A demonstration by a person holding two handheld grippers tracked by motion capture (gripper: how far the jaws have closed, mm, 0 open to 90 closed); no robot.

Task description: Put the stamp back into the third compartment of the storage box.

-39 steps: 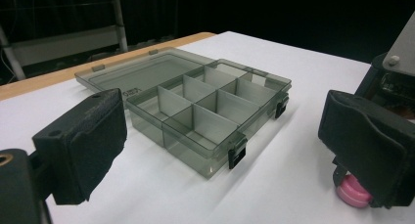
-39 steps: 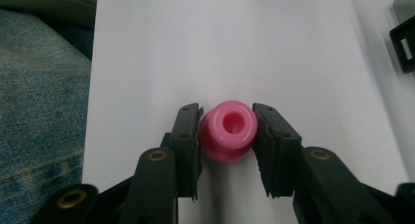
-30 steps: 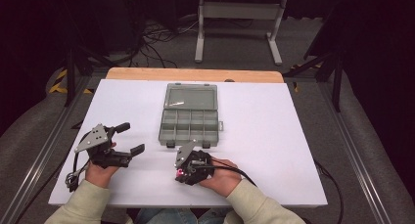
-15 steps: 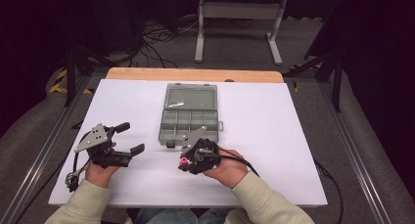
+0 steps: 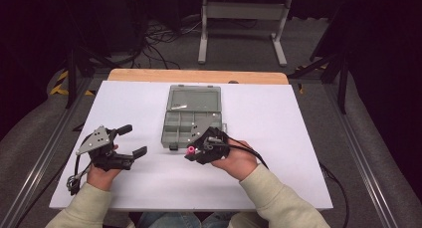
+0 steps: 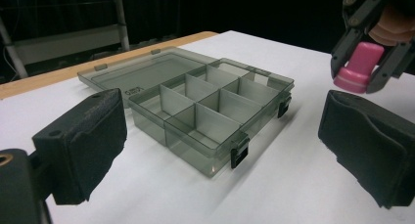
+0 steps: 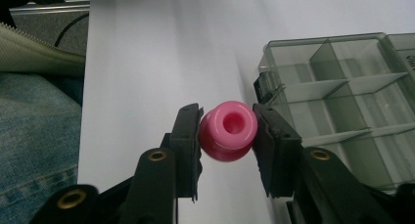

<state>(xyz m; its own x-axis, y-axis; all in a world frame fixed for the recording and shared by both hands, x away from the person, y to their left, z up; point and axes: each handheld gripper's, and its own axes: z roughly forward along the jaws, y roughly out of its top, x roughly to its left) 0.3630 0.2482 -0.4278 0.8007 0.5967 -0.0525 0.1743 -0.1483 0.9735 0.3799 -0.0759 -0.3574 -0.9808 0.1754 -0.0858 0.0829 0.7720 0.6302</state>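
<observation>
From above, the white table carries an open grey compartment box near its middle, lid laid flat toward the far edge. The person's right gripper sits at the box's near edge, just off the front wall, with a small pink spool pinched at its tip. The left gripper rests well to the left of the box, its jaws spread wide with nothing between them.

Looking along the left gripper, its two black padded jaws stand far apart at the lower corners. Between them lies the box, its divided tray nearest and the clear lid behind it. At the upper right the right gripper hangs in the air with the pink spool clamped in its jaws, above the table and beside the box's latched corner.

Looking along the right gripper, the jaws are drawn in narrow, both pads pressing the sides of the pink spool, whose hollow end faces the camera. The compartment tray lies just to the right, and the person's jeans show at the left beyond the table edge.
</observation>
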